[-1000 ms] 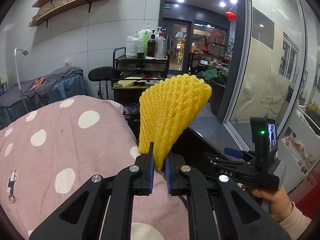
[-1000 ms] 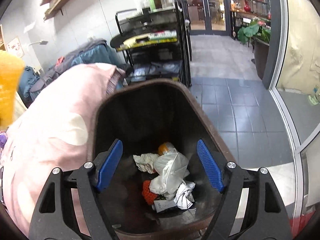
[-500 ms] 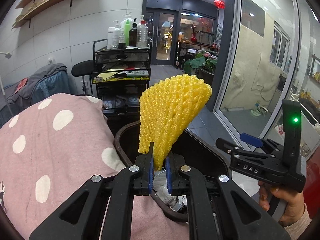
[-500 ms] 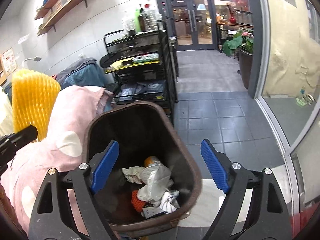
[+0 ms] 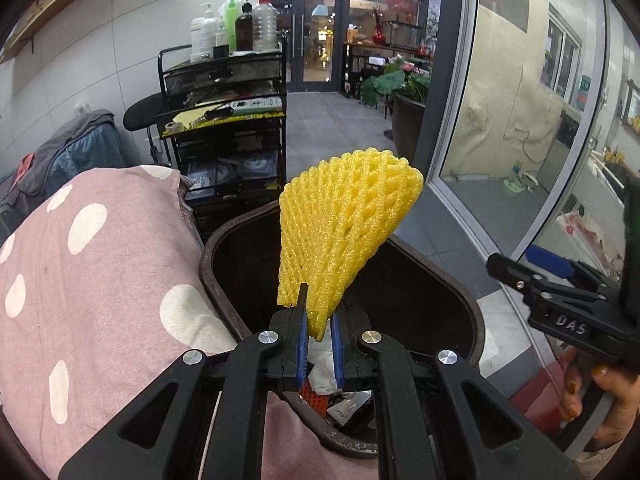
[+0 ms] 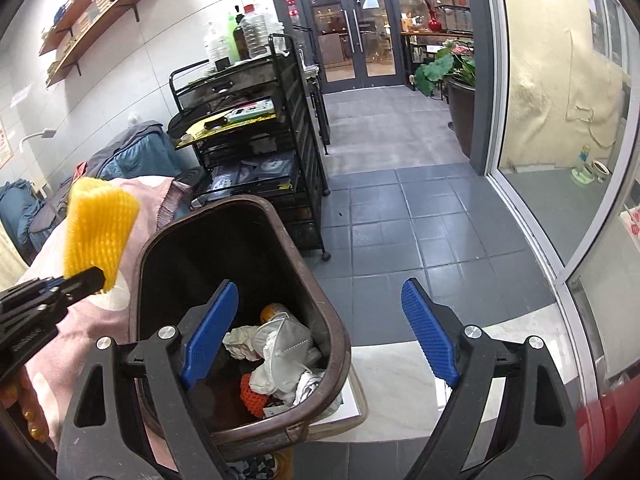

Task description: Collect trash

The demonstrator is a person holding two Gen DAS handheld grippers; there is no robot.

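Note:
My left gripper (image 5: 319, 344) is shut on a yellow foam fruit net (image 5: 344, 232), held upright over the near left rim of a dark brown trash bin (image 5: 224, 296). The net also shows in the right wrist view (image 6: 98, 236), left of the bin (image 6: 336, 344). The bin holds crumpled white paper and a face mask (image 6: 280, 356), an orange net and a yellow-capped item. My right gripper (image 6: 320, 336) is open and empty, hovering over the bin's right rim; it also shows in the left wrist view (image 5: 532, 272).
A pink polka-dot cover (image 5: 88, 280) lies left of the bin. A black cart (image 6: 256, 152) with bottles stands behind it. Grey tiled floor (image 6: 420, 216) runs to glass doors. A glass wall (image 6: 560, 120) and a potted plant (image 6: 452, 72) are on the right.
My left gripper has carried the yellow net rightward from above the pink cover to over the bin. My right gripper has drawn back to the right, still open.

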